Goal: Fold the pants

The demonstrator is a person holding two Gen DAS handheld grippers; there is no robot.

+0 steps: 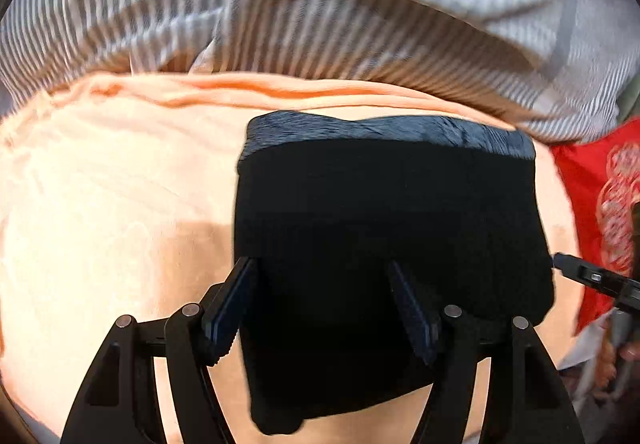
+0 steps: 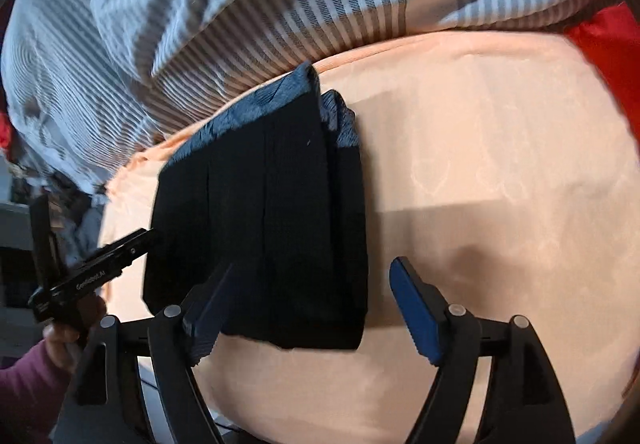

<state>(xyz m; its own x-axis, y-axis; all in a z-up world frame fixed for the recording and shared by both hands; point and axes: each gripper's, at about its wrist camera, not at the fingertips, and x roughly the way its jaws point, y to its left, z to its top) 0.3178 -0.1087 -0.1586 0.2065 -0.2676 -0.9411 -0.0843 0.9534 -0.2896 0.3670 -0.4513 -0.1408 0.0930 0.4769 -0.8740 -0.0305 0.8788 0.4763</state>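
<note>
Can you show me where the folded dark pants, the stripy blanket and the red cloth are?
Folded black pants (image 2: pixel 272 228): right wrist view, middle of the top fold.
Grey-and-white striped blanket (image 1: pixel 360 31): left wrist view, its bulging fold.
Red patterned cloth (image 1: pixel 580 171): left wrist view, plain red part.

Peach-sheeted bed (image 1: pixel 100 203); folded dark pants (image 1: pixel 380 224) lie flat; striped blanket (image 1: pixel 360 23) behind.
</note>
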